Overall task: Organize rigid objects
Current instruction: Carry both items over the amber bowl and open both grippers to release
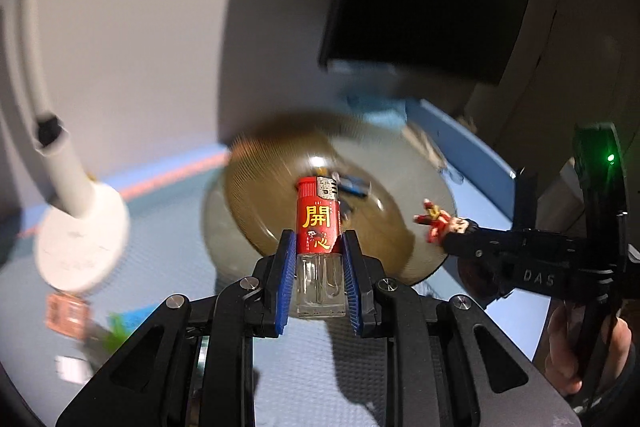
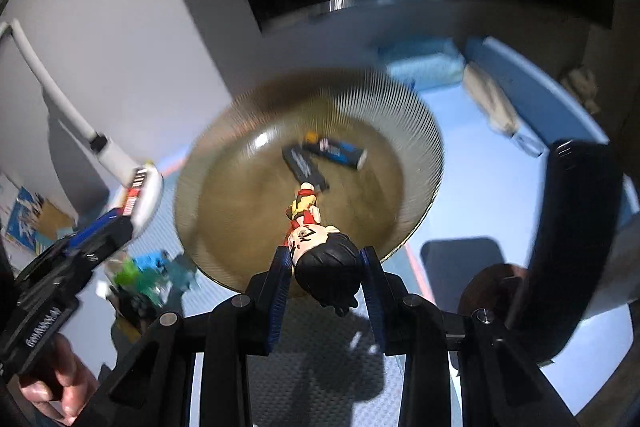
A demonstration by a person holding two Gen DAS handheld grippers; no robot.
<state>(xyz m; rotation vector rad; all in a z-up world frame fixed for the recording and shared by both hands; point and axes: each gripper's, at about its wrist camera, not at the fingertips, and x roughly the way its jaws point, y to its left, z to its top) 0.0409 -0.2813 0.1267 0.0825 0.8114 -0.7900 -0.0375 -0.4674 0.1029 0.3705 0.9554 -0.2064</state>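
- The left gripper (image 1: 316, 259) is squeezed tight on a red lighter (image 1: 319, 223), which stands straight up between its blue pads.
- The right gripper (image 2: 326, 267) pinches a small toy figure (image 2: 320, 247) by its black-haired head.
- Both point down at the brown glass plate (image 2: 224, 155) just ahead, which already has two small things in it.
- I think both are being carried to the plate. Next, get over it, go low, and let go gently.

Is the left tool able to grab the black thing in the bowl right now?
Probably not: the left tool is already shut on the lighter, so it has no free grip for the black thing in the bowl.
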